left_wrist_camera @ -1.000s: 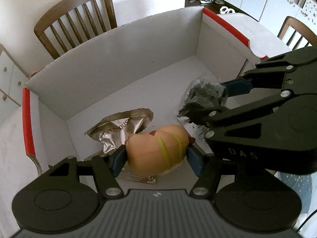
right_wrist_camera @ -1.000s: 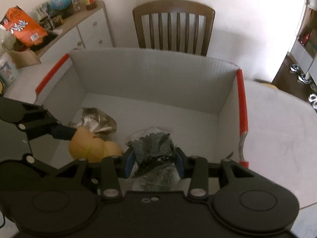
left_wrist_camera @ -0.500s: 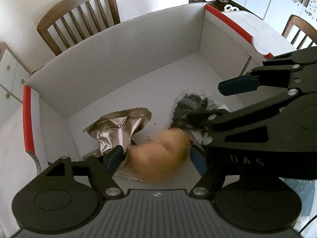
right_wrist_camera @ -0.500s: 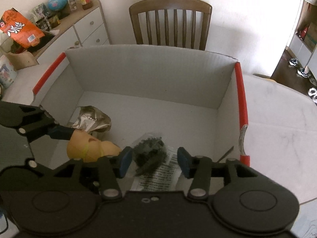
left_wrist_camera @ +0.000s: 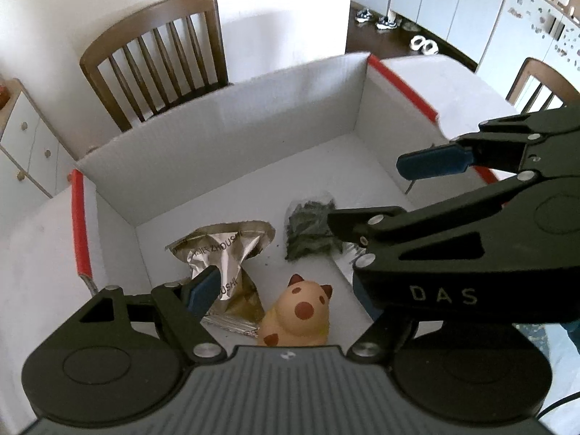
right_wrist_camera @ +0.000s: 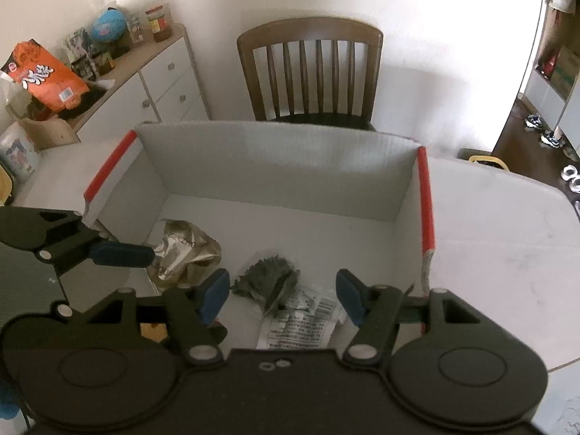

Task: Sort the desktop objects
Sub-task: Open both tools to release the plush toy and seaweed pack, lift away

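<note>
A white cardboard box (left_wrist_camera: 224, 134) with red-taped edges stands on the table. On its floor lie a tan squishy animal toy (left_wrist_camera: 295, 317), a crumpled silver snack wrapper (left_wrist_camera: 221, 250) and a clear bag of dark dried bits (left_wrist_camera: 311, 230). My left gripper (left_wrist_camera: 286, 297) is open and empty above the toy. My right gripper (right_wrist_camera: 282, 295) is open and empty above the dark bag (right_wrist_camera: 270, 279). The wrapper (right_wrist_camera: 183, 250) and box (right_wrist_camera: 275, 166) show in the right wrist view too; the toy is almost hidden there.
A wooden chair (left_wrist_camera: 156, 54) stands behind the box. A second chair (left_wrist_camera: 540, 83) is at the far right. A white sideboard (right_wrist_camera: 159, 83) with an orange snack bag (right_wrist_camera: 43, 76) and jars stands at the left. White tabletop (right_wrist_camera: 500, 232) lies right of the box.
Both grippers opened and rose. The toy dropped from the left gripper and the dark bag from the right one; both now lie on the box floor.
</note>
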Available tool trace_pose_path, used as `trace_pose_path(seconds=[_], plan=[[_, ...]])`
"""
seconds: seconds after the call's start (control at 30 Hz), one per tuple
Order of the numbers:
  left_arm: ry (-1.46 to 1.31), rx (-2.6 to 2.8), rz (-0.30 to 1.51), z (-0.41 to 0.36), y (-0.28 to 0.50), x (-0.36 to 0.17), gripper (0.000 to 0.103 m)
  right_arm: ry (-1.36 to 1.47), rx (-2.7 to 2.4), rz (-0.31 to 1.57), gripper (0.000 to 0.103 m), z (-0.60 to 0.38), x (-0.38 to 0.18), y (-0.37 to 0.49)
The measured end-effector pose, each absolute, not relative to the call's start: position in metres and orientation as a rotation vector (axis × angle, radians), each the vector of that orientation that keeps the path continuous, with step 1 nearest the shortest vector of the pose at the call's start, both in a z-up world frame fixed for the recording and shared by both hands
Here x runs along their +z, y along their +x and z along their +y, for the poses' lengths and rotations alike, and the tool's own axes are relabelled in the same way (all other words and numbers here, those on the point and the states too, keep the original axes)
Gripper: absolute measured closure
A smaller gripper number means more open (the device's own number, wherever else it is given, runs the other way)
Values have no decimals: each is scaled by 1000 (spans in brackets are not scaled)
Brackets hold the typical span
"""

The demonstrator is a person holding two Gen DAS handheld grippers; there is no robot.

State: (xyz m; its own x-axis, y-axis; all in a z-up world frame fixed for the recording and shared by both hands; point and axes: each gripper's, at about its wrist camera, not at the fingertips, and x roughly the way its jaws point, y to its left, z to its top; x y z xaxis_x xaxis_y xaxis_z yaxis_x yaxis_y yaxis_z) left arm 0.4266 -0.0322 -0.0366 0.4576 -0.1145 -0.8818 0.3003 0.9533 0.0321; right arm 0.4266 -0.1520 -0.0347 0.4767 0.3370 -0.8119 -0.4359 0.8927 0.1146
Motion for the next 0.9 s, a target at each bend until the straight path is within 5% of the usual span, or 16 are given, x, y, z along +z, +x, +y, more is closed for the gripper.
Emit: trace_pose_path(seconds=[0.9], plan=[[126,-263,942,-20,358,36,24,-70,493,862,35,-164,40,371]])
